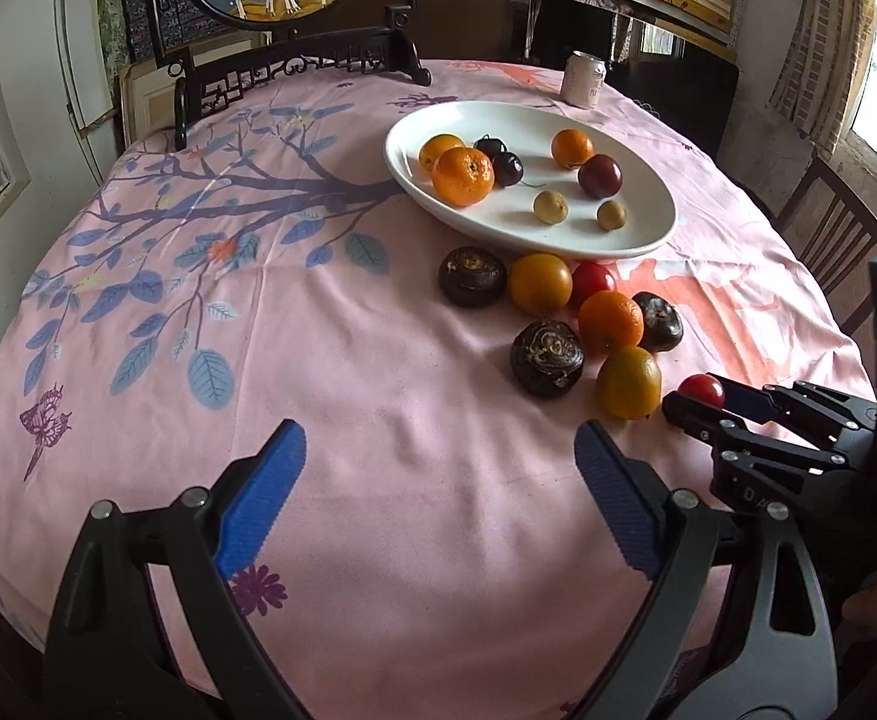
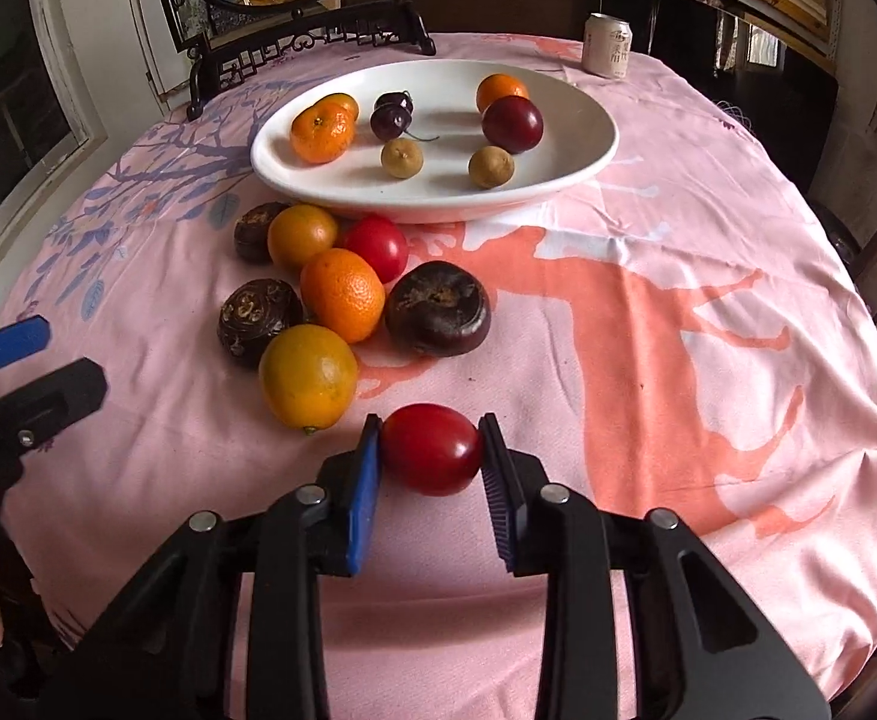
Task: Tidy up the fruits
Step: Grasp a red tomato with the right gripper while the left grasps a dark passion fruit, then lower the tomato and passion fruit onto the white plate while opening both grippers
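Drink can (image 2: 608, 45), 1 o'clock past white plate (image 2: 588, 150): printed characters, unreadable. Right gripper (image 2: 431, 456): low over pink tablecloth (image 2: 678, 360), fingers clamped on red tomato (image 2: 431, 449), 6 o'clock of plate. Left gripper (image 1: 438, 480): fingers spread wide, holding nothing.

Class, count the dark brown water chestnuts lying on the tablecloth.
3, all off the plate: one beside the plate's near rim, one left of the orange cluster, one on its right. None seem hidden.
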The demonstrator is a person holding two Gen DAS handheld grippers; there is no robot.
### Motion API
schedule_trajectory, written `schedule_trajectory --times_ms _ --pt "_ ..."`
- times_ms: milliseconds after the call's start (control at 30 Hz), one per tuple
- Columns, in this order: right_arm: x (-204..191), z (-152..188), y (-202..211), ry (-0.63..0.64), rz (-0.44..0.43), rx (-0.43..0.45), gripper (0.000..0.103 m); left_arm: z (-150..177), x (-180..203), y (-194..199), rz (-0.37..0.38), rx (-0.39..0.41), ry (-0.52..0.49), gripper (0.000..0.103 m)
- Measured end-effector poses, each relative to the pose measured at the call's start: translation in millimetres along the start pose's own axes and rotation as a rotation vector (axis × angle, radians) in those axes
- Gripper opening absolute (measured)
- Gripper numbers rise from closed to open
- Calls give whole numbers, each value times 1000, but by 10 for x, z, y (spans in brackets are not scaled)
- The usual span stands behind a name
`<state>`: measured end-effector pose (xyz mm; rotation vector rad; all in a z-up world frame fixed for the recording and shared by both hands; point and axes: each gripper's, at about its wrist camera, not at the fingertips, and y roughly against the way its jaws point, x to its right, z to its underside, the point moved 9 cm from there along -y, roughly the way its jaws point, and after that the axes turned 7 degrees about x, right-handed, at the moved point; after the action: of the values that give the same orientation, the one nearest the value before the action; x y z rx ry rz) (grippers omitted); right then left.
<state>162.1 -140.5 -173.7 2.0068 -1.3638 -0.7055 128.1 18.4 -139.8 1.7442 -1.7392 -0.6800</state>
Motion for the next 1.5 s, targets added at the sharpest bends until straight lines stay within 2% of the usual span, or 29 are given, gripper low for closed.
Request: schedule_trajectory --times_ms 200,400,467,633,700,733,867,1267,1500 --pt "145 -17 195 -24 31 32 33 6 168 -333 0 -53 -33 93" --pt "270 5 335 -52 18 57 33 3 301 -600 -24 -91 -61 90" --pt "322 4 361 -66 13 65 33 3 360 -662 -20 -103 -68 80" --pt "428 6 388 -106 -3 67 33 -106 510 -720 -6 -72 -84 54" --pt "451 11 397 -115 -7 67 33 -132 568 -739 -3 -60 -98 47" --pt "459 14 402 -120 -10 68 33 -139 589 -736 2 -59 -98 40" --pt "457 8 456 -120 -11 82 33 -136 576 -631 38 -58 -53 39" --pt "292 -41 462 -101 -27 90 33 -233 452 -120 94 18 -4 39" --pt "201 -157 388 -78 -39 74 33 -394 256 -43 83 49 9 39"
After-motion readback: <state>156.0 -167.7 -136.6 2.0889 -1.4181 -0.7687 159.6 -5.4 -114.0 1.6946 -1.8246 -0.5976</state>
